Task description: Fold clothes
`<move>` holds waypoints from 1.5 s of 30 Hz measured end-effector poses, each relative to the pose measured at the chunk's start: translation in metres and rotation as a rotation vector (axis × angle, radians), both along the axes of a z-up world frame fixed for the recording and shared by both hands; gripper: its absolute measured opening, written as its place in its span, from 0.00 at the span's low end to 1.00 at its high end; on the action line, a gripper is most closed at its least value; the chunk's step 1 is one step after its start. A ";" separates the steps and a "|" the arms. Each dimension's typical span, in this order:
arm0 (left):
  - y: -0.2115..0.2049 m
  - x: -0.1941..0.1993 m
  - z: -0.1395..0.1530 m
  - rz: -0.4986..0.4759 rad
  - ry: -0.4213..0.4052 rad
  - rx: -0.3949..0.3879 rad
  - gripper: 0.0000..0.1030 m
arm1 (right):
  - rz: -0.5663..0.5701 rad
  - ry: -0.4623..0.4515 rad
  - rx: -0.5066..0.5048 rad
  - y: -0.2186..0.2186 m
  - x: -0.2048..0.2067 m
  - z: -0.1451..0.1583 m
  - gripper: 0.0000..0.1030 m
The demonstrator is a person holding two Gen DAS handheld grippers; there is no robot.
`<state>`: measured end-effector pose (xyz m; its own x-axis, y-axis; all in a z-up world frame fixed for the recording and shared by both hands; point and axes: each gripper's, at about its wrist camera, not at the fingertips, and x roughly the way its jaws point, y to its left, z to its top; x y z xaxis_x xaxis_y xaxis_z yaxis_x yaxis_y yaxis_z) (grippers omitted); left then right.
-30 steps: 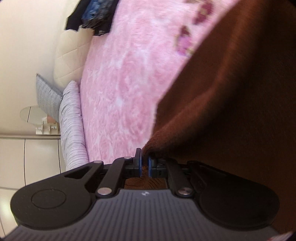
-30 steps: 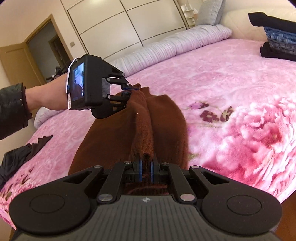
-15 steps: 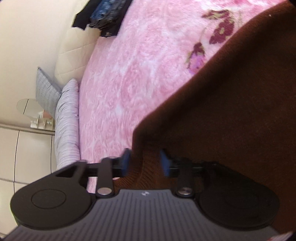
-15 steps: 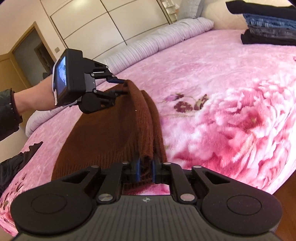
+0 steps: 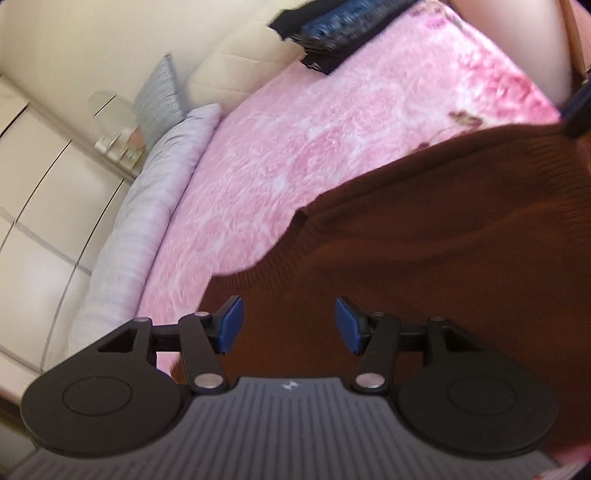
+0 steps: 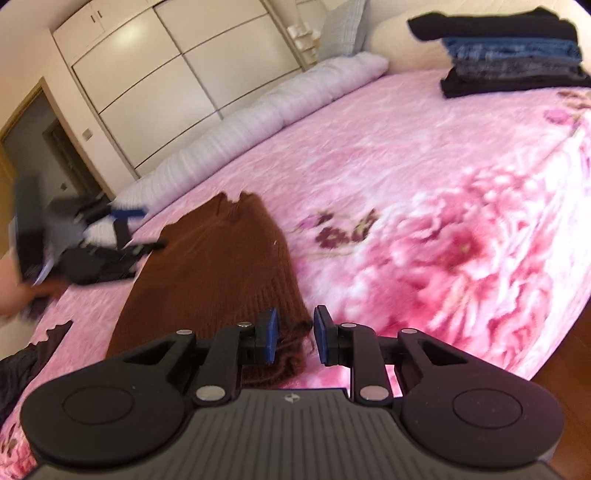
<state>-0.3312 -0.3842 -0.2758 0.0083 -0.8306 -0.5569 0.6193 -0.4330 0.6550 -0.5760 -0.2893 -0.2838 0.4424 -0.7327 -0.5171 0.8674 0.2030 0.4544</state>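
A brown knitted sweater (image 6: 218,266) lies folded lengthwise on the pink floral bedspread (image 6: 424,192). My right gripper (image 6: 293,334) is open, its jaws on either side of the sweater's near edge, gripping nothing. My left gripper (image 5: 286,325) is open and empty, hovering just above the sweater (image 5: 424,258). In the right wrist view the left gripper (image 6: 114,229) appears blurred at the sweater's far left corner, apart from the cloth.
A stack of folded dark and blue clothes (image 6: 509,55) sits at the bed's far right, also in the left wrist view (image 5: 343,26). A long striped bolster (image 6: 258,114) lines the far edge. A dark garment (image 6: 26,362) lies at the left. White wardrobe doors (image 6: 166,74) stand behind.
Both grippers opened and let go of the sweater, which now lies flat on the bed. The left gripper pulled back to the left and the right gripper backed off slightly.
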 end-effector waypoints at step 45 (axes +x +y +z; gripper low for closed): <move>0.172 -0.067 -0.048 0.209 0.067 -0.054 0.06 | 0.159 0.203 -0.099 -0.009 0.037 0.006 0.38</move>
<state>-0.3985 -0.2117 -0.3241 0.1476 -0.8435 -0.5165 0.7348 -0.2560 0.6281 -0.5392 -0.2987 -0.2777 0.4506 -0.7139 -0.5360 0.8923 0.3790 0.2454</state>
